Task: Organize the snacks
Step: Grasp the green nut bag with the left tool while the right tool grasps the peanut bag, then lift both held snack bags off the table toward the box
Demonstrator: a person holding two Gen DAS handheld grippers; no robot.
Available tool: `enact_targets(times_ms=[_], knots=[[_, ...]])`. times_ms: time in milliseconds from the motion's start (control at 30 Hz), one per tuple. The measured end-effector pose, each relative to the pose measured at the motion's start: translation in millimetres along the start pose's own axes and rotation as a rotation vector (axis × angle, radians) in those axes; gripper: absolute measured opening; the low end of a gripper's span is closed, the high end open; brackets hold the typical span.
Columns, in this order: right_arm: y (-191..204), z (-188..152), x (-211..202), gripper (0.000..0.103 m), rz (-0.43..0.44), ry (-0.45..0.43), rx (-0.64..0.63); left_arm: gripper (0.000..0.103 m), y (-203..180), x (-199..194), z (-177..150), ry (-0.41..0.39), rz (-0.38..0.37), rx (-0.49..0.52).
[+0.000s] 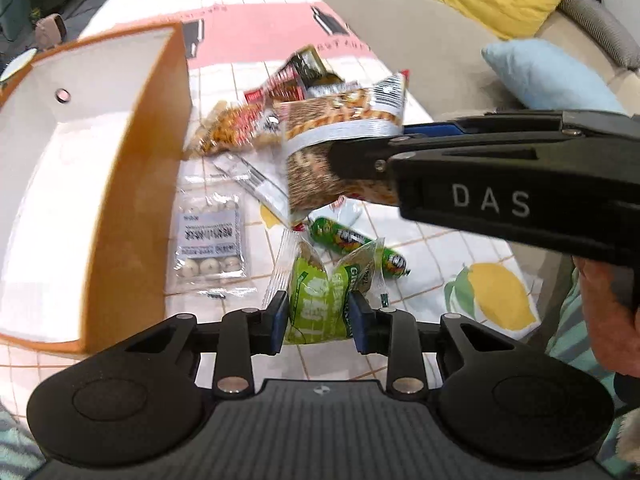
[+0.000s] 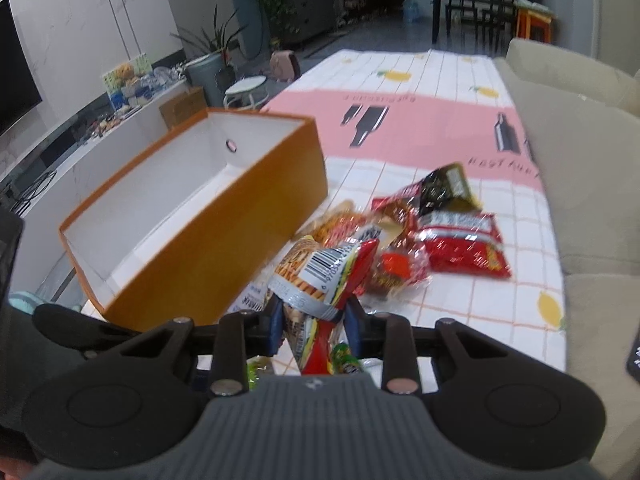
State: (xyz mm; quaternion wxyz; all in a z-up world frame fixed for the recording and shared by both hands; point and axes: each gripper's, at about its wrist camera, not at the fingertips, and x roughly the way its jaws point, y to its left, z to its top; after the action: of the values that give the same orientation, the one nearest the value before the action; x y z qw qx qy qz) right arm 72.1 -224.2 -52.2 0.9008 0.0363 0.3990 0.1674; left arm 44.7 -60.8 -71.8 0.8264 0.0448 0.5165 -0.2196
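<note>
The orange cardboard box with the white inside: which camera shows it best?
The right wrist view: the whole orange cardboard box shows, open and empty. The left wrist view crops the box at the frame's left edge.

Each camera sits on the back of a pair of tongs and looks forward along the two fingers, tilted down at the worktop (image 1: pixel 432 248).

The left camera rides on the left tongs (image 1: pixel 319 316). It is close to the worktop and looks steeply down. The orange box (image 1: pixel 132 208) fills its left side and the sofa (image 1: pixel 420 32) lies beyond. The right tongs (image 1: pixel 360 160) reach in from the right.

The right camera rides on the right tongs (image 2: pixel 310 320). It looks down less steeply, so it also sees far across the room.

Both views share the orange box (image 2: pixel 224 256), the pile of snack packets (image 1: pixel 256 120) (image 2: pixel 440 236) and the lemon tablecloth (image 1: pixel 496 296) (image 2: pixel 520 304).
</note>
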Motion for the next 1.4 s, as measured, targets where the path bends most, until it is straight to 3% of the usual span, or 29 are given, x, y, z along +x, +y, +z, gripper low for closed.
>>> enact_targets(times_ms=[200, 567, 833, 1000, 1200, 1267, 1400], knots=[[1, 9, -20, 0.028, -0.047, -0.039, -0.001, 0.027, 7, -33, 3, -0.076, 0.023, -0.063], [12, 12, -35, 0.028, -0.073, -0.059, -0.018, 0.000, 21, -74, 19, -0.231, 0.097, -0.087], [20, 22, -31, 0.027, -0.053, -0.072, -0.027, 0.000, 36, -103, 43, -0.329, 0.155, -0.049], [19, 17, -22, 0.027, -0.067, -0.029, -0.028, 0.003, 27, -93, 34, -0.216, 0.082, 0.017], [4, -15, -16, 0.028, -0.078, 0.073, 0.018, 0.033, 12, -58, 4, -0.030, 0.031, 0.069], [0, -27, -15, 0.028, -0.067, 0.101, 0.041, 0.046, 8, -46, -8, 0.012, 0.039, 0.091], [-2, -47, -13, 0.028, -0.046, 0.149, 0.070, 0.054, 4, -20, -24, 0.075, 0.111, 0.135]])
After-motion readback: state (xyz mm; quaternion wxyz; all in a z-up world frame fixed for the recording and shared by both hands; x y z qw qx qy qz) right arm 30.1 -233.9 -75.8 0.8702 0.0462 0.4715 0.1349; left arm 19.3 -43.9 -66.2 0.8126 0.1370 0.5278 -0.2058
